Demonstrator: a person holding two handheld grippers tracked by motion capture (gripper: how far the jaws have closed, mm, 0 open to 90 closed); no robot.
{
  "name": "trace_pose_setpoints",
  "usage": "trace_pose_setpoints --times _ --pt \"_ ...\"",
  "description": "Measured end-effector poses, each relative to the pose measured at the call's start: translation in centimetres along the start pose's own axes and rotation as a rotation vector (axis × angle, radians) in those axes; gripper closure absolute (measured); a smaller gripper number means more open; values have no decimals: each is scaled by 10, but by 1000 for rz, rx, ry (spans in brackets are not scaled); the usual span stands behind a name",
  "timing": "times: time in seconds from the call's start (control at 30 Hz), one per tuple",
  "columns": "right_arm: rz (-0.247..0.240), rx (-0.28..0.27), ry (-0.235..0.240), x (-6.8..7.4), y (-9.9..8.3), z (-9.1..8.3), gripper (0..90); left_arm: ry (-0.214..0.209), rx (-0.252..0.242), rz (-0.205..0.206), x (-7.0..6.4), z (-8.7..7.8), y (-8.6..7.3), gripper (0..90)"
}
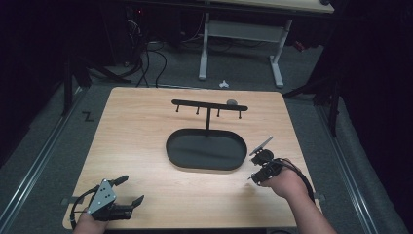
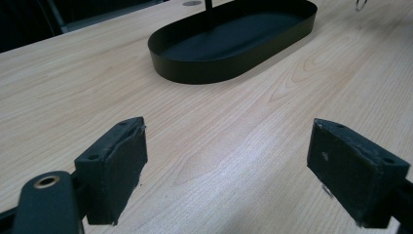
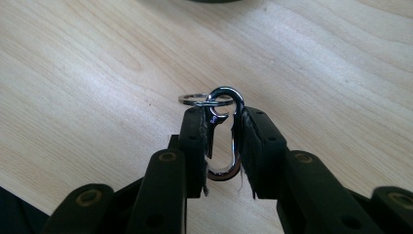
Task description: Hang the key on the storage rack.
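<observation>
A silver carabiner clip (image 3: 223, 134) with a thin key ring (image 3: 204, 99) through its top is squeezed between the pads of my right gripper (image 3: 222, 122), just above the wooden table (image 1: 146, 141). That right gripper (image 1: 253, 178) hovers beside the right end of a black oval tray (image 1: 207, 150). From the tray's back rises a black T-shaped hook stand (image 1: 209, 106) with several small pegs. My left gripper (image 1: 131, 190) rests near the table's front left corner, jaws wide apart and empty. Its own view has the tray (image 2: 234, 39) ahead, beyond its pads (image 2: 114, 165).
A small grey object (image 1: 232, 102) sits at the right end of the stand's bar. Behind the table stand a white desk frame (image 1: 238, 44) and loose cables (image 1: 146, 58) on the grey floor. Bare wood lies between the two grippers.
</observation>
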State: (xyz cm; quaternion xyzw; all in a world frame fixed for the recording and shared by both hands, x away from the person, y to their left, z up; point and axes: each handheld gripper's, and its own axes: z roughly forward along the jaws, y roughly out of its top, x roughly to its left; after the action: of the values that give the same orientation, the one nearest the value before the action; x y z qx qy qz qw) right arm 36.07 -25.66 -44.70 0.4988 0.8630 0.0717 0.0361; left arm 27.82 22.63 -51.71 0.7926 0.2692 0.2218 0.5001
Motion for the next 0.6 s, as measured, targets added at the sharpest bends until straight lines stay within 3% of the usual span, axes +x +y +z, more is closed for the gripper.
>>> trace_pose_setpoints --times 0.03,0.6 --pt "17 4 7 0 1 -2 717 -1 0 0 0 0 0 152" --pt "7 13 12 -3 19 -29 716 -1 -5 -2 0 0 0 152"
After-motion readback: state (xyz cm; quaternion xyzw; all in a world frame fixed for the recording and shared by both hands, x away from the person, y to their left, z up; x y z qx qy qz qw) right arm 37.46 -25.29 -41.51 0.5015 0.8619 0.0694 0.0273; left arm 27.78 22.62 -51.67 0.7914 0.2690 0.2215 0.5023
